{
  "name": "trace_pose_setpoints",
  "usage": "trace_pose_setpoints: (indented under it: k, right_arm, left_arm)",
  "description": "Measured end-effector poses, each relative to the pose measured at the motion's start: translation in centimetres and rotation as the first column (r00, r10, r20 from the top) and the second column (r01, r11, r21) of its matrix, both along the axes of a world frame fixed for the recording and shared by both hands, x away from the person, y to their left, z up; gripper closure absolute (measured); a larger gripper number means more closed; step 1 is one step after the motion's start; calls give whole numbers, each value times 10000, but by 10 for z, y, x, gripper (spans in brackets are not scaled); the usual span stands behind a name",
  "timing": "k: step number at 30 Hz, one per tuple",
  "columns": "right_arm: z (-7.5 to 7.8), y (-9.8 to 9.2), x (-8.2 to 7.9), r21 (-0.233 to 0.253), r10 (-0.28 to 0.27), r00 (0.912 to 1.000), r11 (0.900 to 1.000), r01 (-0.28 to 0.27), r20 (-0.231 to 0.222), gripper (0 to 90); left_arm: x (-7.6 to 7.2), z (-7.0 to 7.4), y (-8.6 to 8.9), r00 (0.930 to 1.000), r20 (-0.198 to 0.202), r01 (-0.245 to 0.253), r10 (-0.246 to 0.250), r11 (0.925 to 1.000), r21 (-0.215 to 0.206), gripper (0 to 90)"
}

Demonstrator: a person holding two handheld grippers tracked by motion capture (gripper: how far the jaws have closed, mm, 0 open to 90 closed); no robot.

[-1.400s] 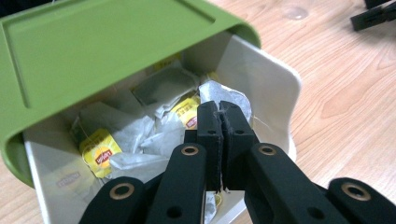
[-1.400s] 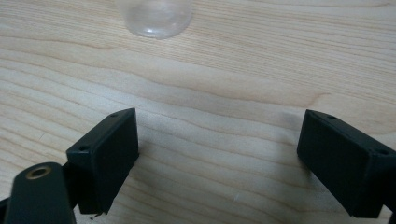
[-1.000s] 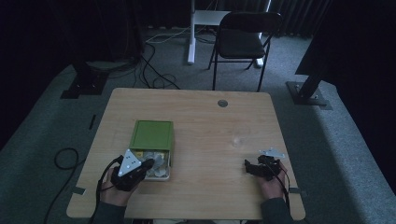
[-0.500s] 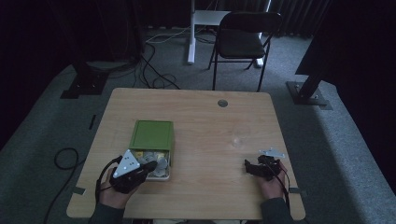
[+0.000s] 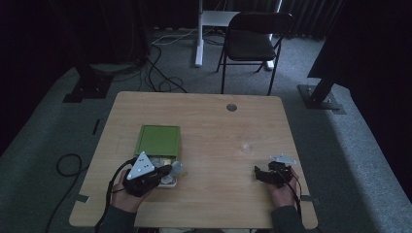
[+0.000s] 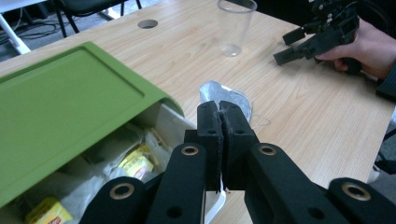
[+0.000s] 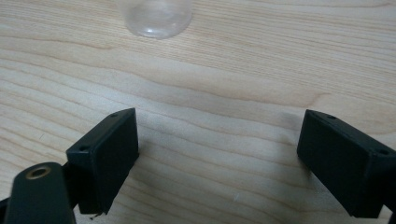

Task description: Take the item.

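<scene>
I see the wooden table (image 5: 204,121) carrying a green box (image 5: 157,140) near its left edge, its drawer (image 6: 154,154) pulled toward the front edge. My left gripper (image 6: 219,116) pinches a silvery tea-bag packet (image 6: 224,95) just beside the drawer. My right gripper (image 7: 217,149), jaws spread, rests near the front right corner, facing a clear cup (image 6: 236,25).

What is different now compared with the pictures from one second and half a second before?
Very little changed. The left tool stays shut on the silvery sachet, held just beside the open end of the green box; any shift of it is too small to tell. The right tool rests open on the table as before, and the clear cup has not moved.
</scene>
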State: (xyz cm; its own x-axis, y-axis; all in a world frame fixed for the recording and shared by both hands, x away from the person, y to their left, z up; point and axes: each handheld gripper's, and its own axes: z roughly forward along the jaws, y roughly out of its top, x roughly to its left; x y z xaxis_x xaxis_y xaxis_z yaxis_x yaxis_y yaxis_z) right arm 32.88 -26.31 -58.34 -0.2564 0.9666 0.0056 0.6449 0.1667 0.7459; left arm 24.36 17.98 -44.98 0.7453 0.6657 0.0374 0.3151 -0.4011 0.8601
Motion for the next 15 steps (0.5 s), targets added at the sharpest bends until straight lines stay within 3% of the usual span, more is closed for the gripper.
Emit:
trace_pose_setpoints:
  k: [15]
  right_arm:
    - [0,0,0,2,1,10000,10000,-1,0,122]
  left_arm:
    - [23,3,-25,9994,91,330,-329,9994,-107,890]
